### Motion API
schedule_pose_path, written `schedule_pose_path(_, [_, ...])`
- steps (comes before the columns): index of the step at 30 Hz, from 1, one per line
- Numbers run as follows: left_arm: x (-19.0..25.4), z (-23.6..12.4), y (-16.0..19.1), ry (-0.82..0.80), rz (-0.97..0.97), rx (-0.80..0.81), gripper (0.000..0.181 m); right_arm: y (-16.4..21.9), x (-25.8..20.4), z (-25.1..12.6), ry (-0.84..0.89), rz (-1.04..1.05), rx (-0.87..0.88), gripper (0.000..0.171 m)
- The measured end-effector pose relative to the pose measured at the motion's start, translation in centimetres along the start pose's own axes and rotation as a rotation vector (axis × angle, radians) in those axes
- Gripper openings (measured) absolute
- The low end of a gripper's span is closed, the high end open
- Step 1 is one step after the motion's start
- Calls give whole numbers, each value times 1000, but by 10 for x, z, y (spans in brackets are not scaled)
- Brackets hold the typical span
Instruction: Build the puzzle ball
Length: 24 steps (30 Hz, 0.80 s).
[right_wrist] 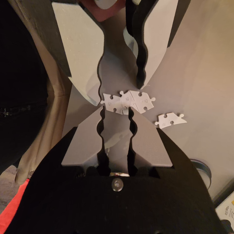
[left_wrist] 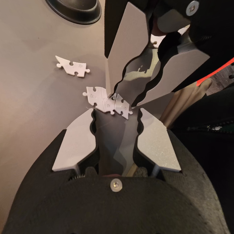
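Note:
Three white puzzle pieces joined in a row (left_wrist: 107, 102) lie on the grey table (left_wrist: 31, 95); they also show in the right wrist view (right_wrist: 127, 102). A loose white piece (left_wrist: 72, 66) lies apart from them, also in the right wrist view (right_wrist: 169, 120). My left gripper (left_wrist: 116, 111) is open and empty, its tips just short of the row. My right gripper (right_wrist: 116, 108) is open, facing the left one from the opposite side (left_wrist: 122, 101). Its tips straddle the end piece nearest the table edge; one tip rests on the row.
A black round object (left_wrist: 76, 11) sits at the far left. More white pieces (left_wrist: 156, 39) show behind the right gripper. The table edge and a wooden leg (left_wrist: 183, 101) are right beside the row. A round tin (right_wrist: 202, 169) and a box (right_wrist: 225, 214) stand nearby. Only a small space, under 4 cm, lies between the two pairs of fingers. Left tips and right tips are each some 15 cm from the round tin (right_wrist: 202, 169).

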<state>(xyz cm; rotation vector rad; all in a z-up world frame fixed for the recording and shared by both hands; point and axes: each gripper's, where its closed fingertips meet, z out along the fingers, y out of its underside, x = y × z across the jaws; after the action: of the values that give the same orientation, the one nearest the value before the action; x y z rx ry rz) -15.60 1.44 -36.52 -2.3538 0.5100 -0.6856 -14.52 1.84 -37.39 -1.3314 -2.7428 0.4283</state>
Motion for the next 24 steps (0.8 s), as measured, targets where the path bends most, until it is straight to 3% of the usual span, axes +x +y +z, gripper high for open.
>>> schedule_pose_path(13, [13,-12,3,-36,112,-24,57,4,-15,-17,-15,55,13,31])
schedule_pose_path(24, [5,2,5,-27,110,-64,68,12,-9,-3,11,137,13,35])
